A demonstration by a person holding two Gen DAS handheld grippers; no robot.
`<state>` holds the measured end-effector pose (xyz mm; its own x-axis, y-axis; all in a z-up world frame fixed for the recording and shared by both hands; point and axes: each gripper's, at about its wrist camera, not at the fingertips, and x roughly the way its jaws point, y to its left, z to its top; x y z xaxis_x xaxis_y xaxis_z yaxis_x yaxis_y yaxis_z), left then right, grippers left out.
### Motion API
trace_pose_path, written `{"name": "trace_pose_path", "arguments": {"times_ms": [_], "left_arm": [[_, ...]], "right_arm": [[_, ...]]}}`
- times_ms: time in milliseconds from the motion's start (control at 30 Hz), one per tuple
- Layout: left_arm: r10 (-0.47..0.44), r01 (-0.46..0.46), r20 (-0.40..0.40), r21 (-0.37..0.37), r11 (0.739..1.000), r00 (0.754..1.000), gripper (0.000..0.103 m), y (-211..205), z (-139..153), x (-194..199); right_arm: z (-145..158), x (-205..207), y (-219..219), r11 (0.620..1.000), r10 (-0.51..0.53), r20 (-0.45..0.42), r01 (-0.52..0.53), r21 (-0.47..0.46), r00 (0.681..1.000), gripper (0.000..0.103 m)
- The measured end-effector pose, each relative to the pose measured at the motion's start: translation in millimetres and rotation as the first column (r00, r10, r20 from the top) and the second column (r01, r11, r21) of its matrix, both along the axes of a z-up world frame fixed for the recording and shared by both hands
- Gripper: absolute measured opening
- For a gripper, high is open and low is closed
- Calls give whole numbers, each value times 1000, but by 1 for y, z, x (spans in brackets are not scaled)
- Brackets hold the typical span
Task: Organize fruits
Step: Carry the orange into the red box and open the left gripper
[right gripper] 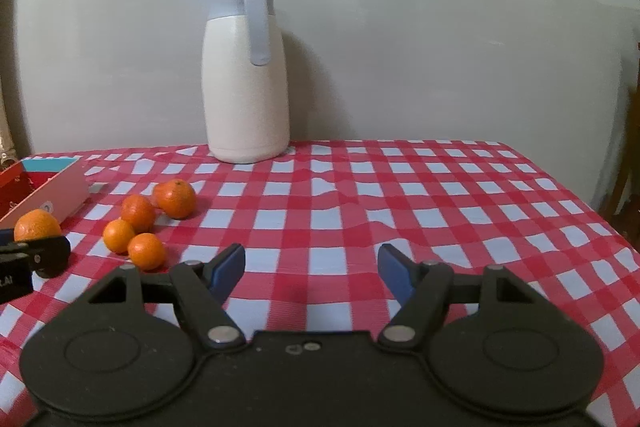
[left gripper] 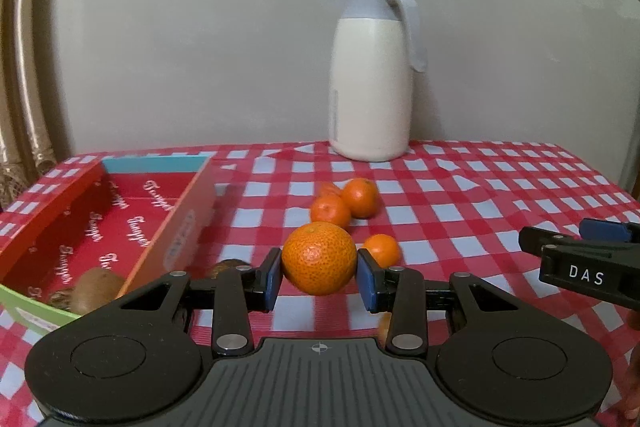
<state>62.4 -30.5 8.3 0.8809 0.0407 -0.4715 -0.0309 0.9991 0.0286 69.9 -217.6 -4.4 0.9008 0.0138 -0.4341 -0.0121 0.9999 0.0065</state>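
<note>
My left gripper (left gripper: 319,277) is shut on a mandarin (left gripper: 319,257) and holds it above the checked tablecloth, just right of the red box (left gripper: 100,223). The held mandarin also shows at the left edge of the right wrist view (right gripper: 37,225). Several loose mandarins (left gripper: 344,203) lie on the cloth beyond it; they also show in the right wrist view (right gripper: 138,213). A kiwi (left gripper: 98,287) lies in the box's near corner. Another brown fruit (left gripper: 228,267) sits partly hidden behind my left finger. My right gripper (right gripper: 311,269) is open and empty over bare cloth.
A white thermos jug (left gripper: 370,79) stands at the back of the table against the wall, also in the right wrist view (right gripper: 245,75). The right gripper's tip (left gripper: 580,259) shows at the right of the left wrist view. The table's right edge (right gripper: 592,211) drops off.
</note>
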Motion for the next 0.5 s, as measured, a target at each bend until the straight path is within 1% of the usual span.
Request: {"name": "trace_pose_path", "arguments": {"times_ms": [267,500], "left_arm": [[73,-73,26,1,997,997,39,35,5,-7],[176,-175,38,-23,984,984,39,84,6,-11]], "right_arm": [[1,3,26,999,47,5,-47,4,999,72],[1,6,52,996,93,6,-93,-4,996,73]]}}
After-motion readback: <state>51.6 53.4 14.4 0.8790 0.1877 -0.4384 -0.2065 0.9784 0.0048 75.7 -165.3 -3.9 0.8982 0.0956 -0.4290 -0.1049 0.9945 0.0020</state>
